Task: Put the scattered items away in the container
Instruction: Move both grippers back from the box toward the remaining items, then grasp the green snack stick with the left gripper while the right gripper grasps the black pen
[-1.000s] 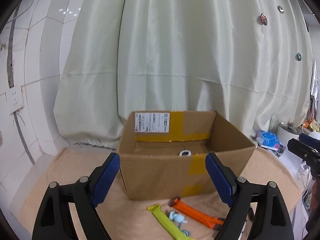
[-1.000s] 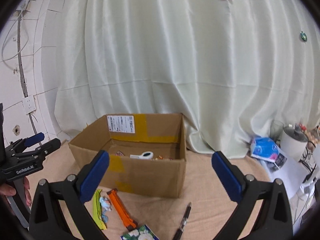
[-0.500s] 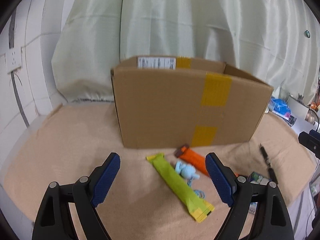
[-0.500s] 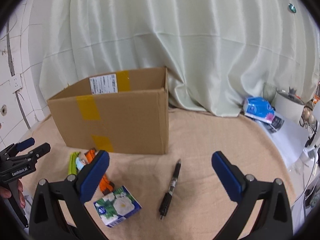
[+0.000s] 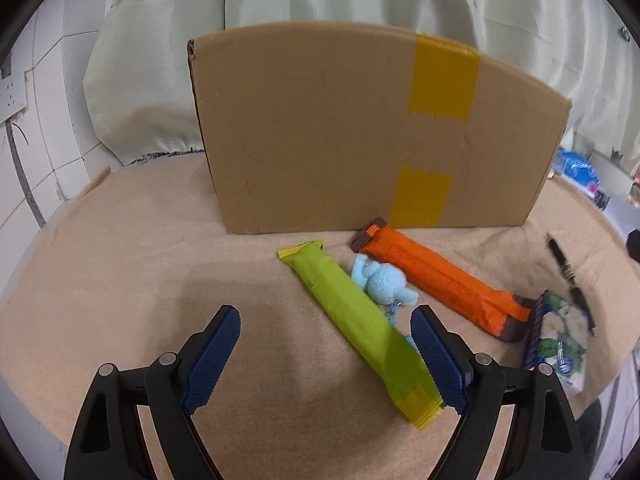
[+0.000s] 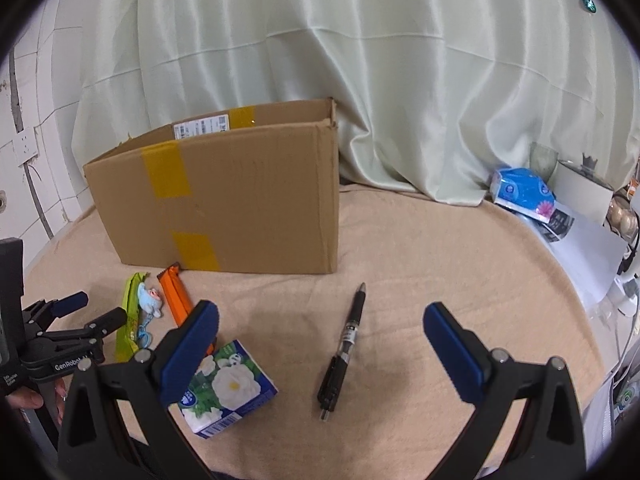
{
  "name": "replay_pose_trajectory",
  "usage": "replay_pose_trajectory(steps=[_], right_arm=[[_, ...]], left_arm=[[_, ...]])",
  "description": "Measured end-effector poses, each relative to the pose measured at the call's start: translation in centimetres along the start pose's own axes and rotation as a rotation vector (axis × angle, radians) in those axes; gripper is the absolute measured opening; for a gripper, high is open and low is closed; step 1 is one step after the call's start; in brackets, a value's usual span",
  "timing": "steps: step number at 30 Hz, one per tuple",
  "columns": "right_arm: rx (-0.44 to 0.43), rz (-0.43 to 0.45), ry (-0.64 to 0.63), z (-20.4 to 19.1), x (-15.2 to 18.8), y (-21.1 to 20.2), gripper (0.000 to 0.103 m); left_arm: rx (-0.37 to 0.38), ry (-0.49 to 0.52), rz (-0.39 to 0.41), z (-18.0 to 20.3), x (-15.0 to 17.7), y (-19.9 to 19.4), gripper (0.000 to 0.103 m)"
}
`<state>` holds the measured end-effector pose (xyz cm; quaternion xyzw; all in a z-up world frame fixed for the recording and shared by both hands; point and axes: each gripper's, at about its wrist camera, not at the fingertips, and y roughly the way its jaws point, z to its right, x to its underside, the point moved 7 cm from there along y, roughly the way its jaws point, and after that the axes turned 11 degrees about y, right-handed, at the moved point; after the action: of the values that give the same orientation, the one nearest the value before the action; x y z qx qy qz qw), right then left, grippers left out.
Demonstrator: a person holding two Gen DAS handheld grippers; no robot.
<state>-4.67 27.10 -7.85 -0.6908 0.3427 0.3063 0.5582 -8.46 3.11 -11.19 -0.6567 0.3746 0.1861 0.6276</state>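
both grippers [image 5: 325, 334] [image 6: 321, 326] lowered, jaws spread, empty; box [image 5: 360, 136] interior now hidden.

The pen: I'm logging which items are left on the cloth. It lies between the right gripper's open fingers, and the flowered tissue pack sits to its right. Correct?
Not quite. In the right wrist view the black pen does lie between the right gripper's open fingers, but the flowered tissue pack sits to its left, partly behind the left finger.
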Motion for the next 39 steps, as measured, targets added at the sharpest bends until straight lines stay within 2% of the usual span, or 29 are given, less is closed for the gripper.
replay_pose_trajectory(steps=[9,14,24,25,26,29,30,39], right_arm=[[-0.005,-0.024,0.019,0.3,0.6,1.2,0.103],[-0.001,-0.039,0.016,0.2,0.9,2.1,0.103],[0.038,-0.065,0.039,2.1,1.5,2.8,0.103],[0.039,-0.069,0.039,2.2,1.6,2.9,0.103],[0.04,-0.074,0.039,2.3,1.7,3.1,0.103],[0.043,-0.086,0.036,2.4,2.1,3.5,0.103],[0.045,-0.089,0.036,2.4,2.2,3.6,0.103],[0.055,-0.154,0.053,2.7,3.3,5.2,0.103]], left_arm=[[-0.07,-0.031,-0.037,-3.2,1.0,1.1,0.088],[-0.078,-0.012,-0.045,-3.0,1.2,1.5,0.088],[-0.045,0.002,-0.022,-2.1,0.5,2.5,0.087],[-0.037,0.002,-0.018,-2.1,0.5,2.6,0.08],[-0.032,0.002,-0.016,-2.2,0.5,2.5,0.061],[-0.033,0.032,-0.027,-2.2,0.4,3.0,0.029],[-0.019,0.037,-0.031,-2.0,0.5,3.2,0.022],[-0.02,0.036,-0.017,-2.2,0.2,3.9,0.023]])
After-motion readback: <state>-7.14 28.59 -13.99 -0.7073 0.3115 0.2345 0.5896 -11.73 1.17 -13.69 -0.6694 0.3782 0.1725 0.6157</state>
